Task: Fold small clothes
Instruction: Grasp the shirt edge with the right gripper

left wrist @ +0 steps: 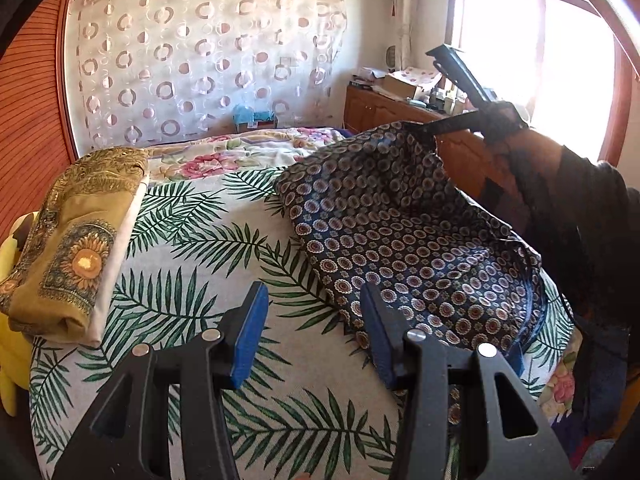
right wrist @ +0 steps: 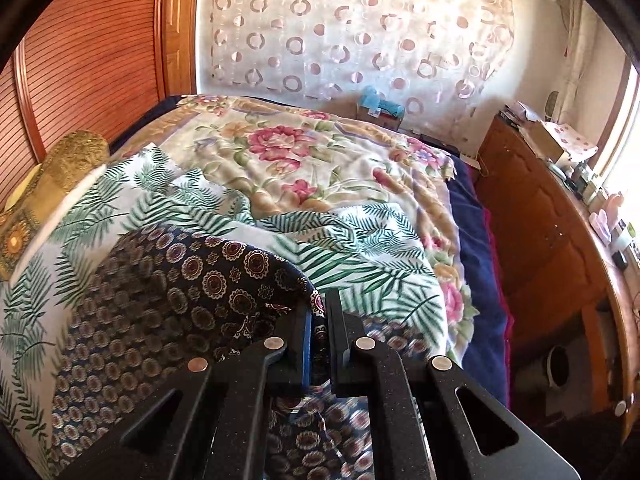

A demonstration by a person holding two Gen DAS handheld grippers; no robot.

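One navy patterned cloth on the palm-leaf sheet of the bed, far corner lifted. Right claw clamped on that corner; left claw spread wide, holding nothing. One folded mustard garment well apart.

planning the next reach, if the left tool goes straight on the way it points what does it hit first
Probably the palm-leaf sheet between its open fingers: the left tool tilts down toward it. The navy patterned cloth lies just off its right finger; depth is unclear.
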